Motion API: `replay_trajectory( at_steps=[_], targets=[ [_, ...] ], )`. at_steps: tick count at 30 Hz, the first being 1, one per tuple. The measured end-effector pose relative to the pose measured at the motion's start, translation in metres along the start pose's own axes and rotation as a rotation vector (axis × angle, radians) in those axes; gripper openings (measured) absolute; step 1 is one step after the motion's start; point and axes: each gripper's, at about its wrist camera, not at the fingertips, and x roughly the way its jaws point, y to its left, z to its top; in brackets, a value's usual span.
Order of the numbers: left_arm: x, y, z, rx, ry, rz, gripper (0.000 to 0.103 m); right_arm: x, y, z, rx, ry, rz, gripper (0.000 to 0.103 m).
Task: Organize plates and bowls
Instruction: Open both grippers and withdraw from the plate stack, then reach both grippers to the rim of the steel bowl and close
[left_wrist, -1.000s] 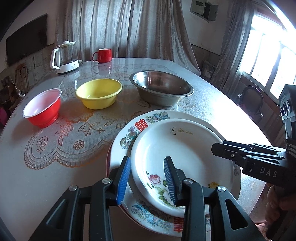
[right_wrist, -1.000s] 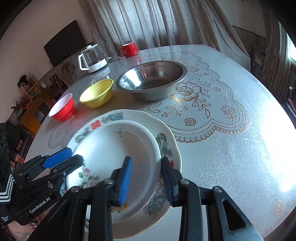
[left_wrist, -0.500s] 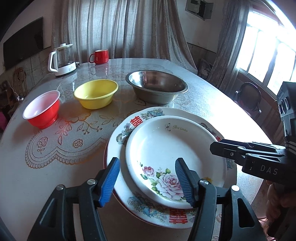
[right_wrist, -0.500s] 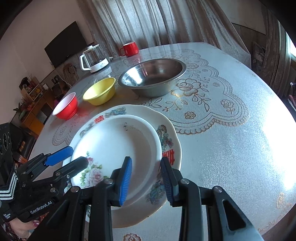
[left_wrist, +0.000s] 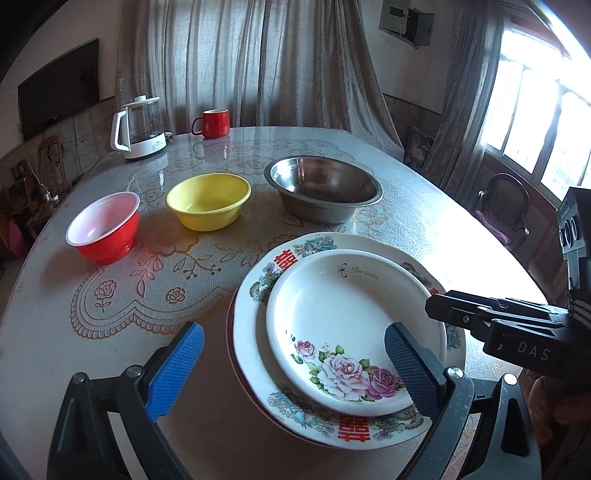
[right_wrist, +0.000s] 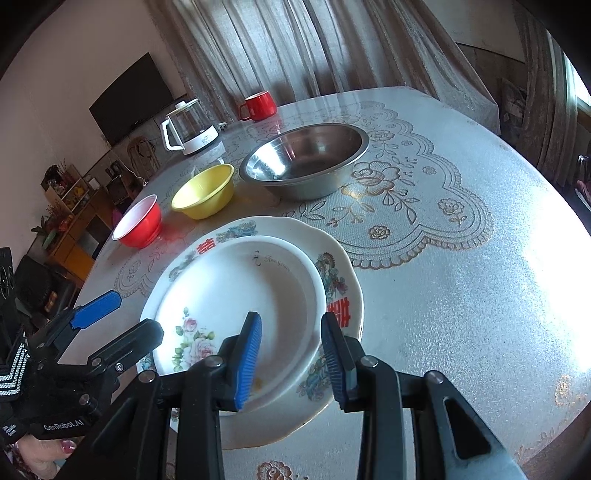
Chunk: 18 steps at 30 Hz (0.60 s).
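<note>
Round table (left_wrist: 424, 221) w/ lace-print cloth, curtains at 12, TV at 10. Stacked plates (left_wrist: 351, 314) at 6. Left tongs (left_wrist: 293, 363) opening, gripping nothing; right tongs (right_wrist: 291, 354) part open, empty.

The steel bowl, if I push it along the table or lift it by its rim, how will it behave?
The steel bowl looks thin-walled and empty, so it is probably light for its size. Its polished rim and the glossy table suggest that it would slide easily and could slip between pads. It is wide and low, so unlikely to tip, and stiff.
</note>
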Motion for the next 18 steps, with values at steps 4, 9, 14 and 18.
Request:
replay_trajectory(
  at_steps=[4, 9, 14, 18],
  targets=[
    [-0.003, 0.003, 0.002, -0.009, 0.003, 0.014, 0.101, -0.002, 0.001, 0.002, -0.001, -0.009, 0.003, 0.033],
    [-0.001, 0.007, 0.007, -0.013, 0.016, 0.042, 0.103, -0.003, 0.001, 0.005, -0.002, -0.019, 0.005, 0.033],
    [0.002, 0.01, 0.015, -0.02, 0.031, 0.046, 0.103, -0.001, -0.003, 0.009, -0.001, -0.023, 0.0, 0.033],
    [0.006, 0.019, 0.028, -0.046, 0.038, 0.029, 0.103, 0.003, -0.013, 0.017, 0.009, -0.034, -0.014, 0.033]
  ],
)
